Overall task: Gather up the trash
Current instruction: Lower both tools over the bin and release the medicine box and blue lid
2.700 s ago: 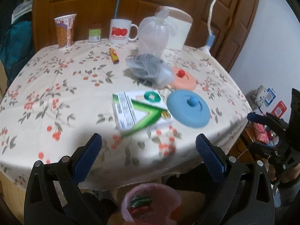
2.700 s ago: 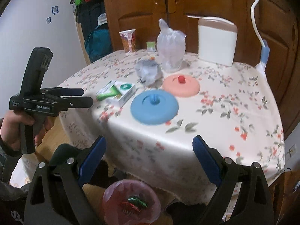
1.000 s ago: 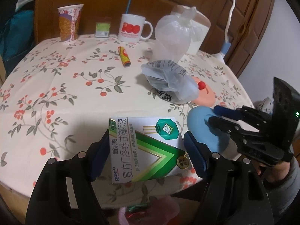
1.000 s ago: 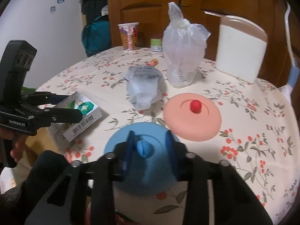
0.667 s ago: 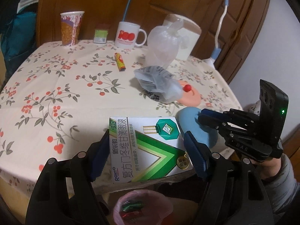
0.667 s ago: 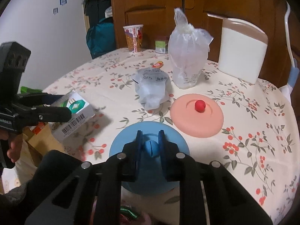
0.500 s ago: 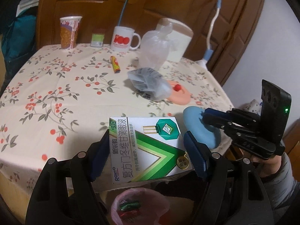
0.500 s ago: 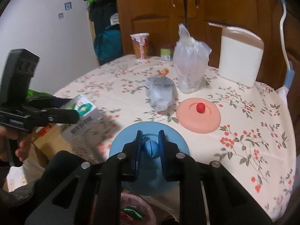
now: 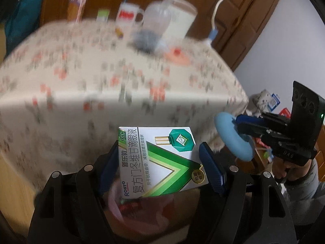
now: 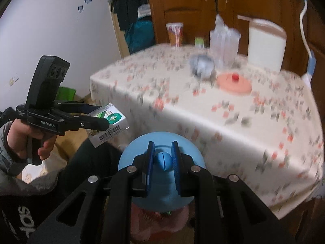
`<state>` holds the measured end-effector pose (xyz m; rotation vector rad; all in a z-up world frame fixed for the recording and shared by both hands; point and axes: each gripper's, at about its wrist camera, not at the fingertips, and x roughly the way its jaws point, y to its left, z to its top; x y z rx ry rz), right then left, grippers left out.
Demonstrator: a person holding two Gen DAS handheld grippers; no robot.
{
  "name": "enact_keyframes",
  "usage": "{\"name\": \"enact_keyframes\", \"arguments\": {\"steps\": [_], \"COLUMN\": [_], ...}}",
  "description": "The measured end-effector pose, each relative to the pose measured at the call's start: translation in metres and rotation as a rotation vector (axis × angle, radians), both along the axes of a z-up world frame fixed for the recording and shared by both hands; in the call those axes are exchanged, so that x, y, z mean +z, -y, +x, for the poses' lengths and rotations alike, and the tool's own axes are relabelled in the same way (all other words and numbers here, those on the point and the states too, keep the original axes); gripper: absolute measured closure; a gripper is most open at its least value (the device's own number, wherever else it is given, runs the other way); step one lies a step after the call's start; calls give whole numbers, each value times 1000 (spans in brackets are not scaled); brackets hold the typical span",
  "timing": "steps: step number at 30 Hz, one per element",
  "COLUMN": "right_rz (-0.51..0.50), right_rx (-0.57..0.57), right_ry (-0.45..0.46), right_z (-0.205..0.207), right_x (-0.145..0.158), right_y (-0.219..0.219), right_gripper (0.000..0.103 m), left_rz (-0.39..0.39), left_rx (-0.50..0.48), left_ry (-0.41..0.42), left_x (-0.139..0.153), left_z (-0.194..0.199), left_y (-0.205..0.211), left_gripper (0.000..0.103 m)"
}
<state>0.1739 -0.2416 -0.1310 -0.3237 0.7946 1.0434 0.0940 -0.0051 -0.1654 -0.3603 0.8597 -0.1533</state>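
Both fingers clamped: left gripper (image 9: 160, 163) on box (image 9: 160, 160), right gripper (image 10: 162, 159) on lid knob (image 10: 163, 160).

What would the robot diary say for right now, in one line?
left gripper: shut on green-and-white box | right gripper: shut on blue lid knob | both clear of table, above pink bag

The eye-drop box (image 9: 160, 160) reads "ROHTO", "OTC" and "新乐敦 复方门冬维甘滴眼液", with a barcode on its side. The left gripper (image 10: 97, 118) body carries "GenRobot.AI". A dark sleeve (image 10: 24, 213) shows "SO".
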Motion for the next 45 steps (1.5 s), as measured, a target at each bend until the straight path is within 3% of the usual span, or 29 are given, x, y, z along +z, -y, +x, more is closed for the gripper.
{"name": "enact_keyframes", "arguments": {"steps": [11, 20, 24, 30, 38, 39, 40, 41, 42, 45], "right_rz": [-110, -197, -233, -284, -322, -325, -326, -317, -307, -286], "right_rx": [-10, 3, 14, 33, 61, 63, 63, 61, 58, 45], "right_ry": [-106, -179, -206, -243, -300, -299, -292, -278, -270, -249], "right_z": [-13, -18, -20, -23, -24, -24, -24, -24, -23, -20], "right_x": [-67, -120, -139, -166, -196, -197, -198, -196, -194, -184], "right_y": [7, 5, 3, -1, -8, -9, -10, -11, -11, -11], "right_gripper": [86, 86, 86, 86, 84, 71, 44, 34, 26, 15], "left_rz": [-88, -173, -192, -198, -200, -194, -195, -199, -199, -176], "left_rx": [0, -1, -6, 2, 3, 2, -1, -3, -3, -4], "left_ry": [-253, -397, -419, -405, -321, -303, -287, -260, -238, -178], "left_x": [-123, -193, -206, -197, -160, -153, -147, -137, -129, -103], "left_z": [-8, -16, -19, -18, -17, -17, -17, -16, -16, -13], "left_y": [11, 20, 18, 12, 8, 7, 6, 5, 3, -2], "left_gripper": [29, 27, 23, 6, 6, 6, 6, 6, 6, 6]}}
